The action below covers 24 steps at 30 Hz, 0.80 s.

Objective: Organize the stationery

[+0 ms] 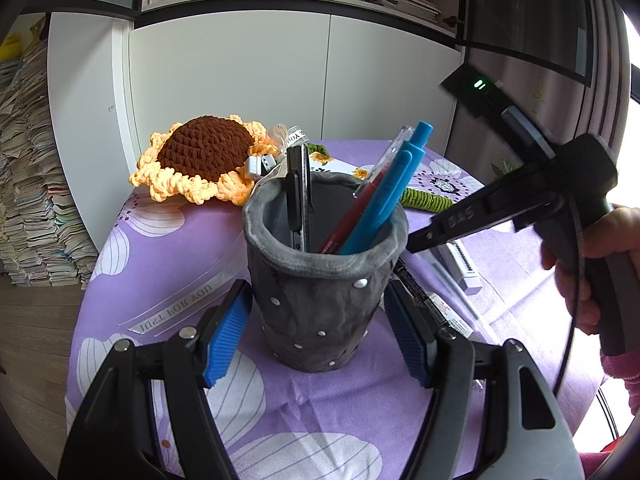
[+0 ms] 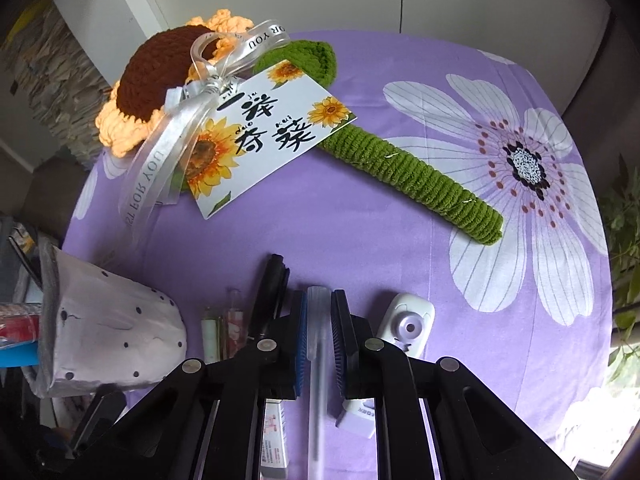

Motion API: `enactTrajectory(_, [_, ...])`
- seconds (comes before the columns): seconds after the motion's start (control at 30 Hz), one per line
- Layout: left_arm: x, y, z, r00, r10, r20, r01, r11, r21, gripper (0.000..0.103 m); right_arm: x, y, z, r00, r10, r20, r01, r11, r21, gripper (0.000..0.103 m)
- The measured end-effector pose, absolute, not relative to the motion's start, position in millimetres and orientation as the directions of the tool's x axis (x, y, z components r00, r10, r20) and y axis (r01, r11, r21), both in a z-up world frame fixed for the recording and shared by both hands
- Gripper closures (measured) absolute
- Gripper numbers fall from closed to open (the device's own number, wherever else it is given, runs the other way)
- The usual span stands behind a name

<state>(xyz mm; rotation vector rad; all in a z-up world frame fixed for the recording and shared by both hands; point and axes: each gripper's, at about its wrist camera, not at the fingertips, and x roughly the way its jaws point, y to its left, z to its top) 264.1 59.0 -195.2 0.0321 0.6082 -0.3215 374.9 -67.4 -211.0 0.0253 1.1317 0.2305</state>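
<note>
A person's hand angles the right gripper steeply down over a table draped in purple floral cloth, while the left gripper reaches nearly level toward a gray pen holder. A crocheted sunflower with ribbon and card lies behind; a black marker, small tubes and a white correction tape crowd the near edge. The left jaws straddle the holder, blue pads at its sides, contact unclear. The right jaws pinch a clear pen. Blue pens stand in the holder.
</note>
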Motion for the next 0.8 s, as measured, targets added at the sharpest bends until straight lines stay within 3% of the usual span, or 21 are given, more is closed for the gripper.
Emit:
enactTrajectory(0.23, [264,59,-195,0.773,-0.287,-0.566,0.306,0.95,-0.064,0.035,335,-86,-155,0.529,0.29,-0.797,-0.204,0.956,0.212,0.09])
enactTrajectory(0.4, [264,59,-195,0.772,-0.288,-0.566,0.306,0.95,-0.065,0.035,308,-88,-100,0.634,0.373,-0.678,-0.272,0.928,0.256,0.094])
enactTrajectory(0.6, [264,59,-195,0.772,-0.288,-0.566,0.306,0.95,-0.065,0.035,293,-70,-43,0.745,0.391,-0.541,-0.338,0.92,0.199,0.095])
enactTrajectory(0.7, [264,59,-195,0.773,-0.288,-0.565,0.306,0.95,-0.064,0.035,304,-56,-45,0.71,0.37,-0.599,-0.358,0.922,0.145,0.095])
enactTrajectory(0.8, [265,58,-196,0.773,-0.287,-0.565,0.307,0.95,-0.063,0.035,334,-52,-82,0.594,0.365,-0.717,-0.361,0.917,0.167,0.094])
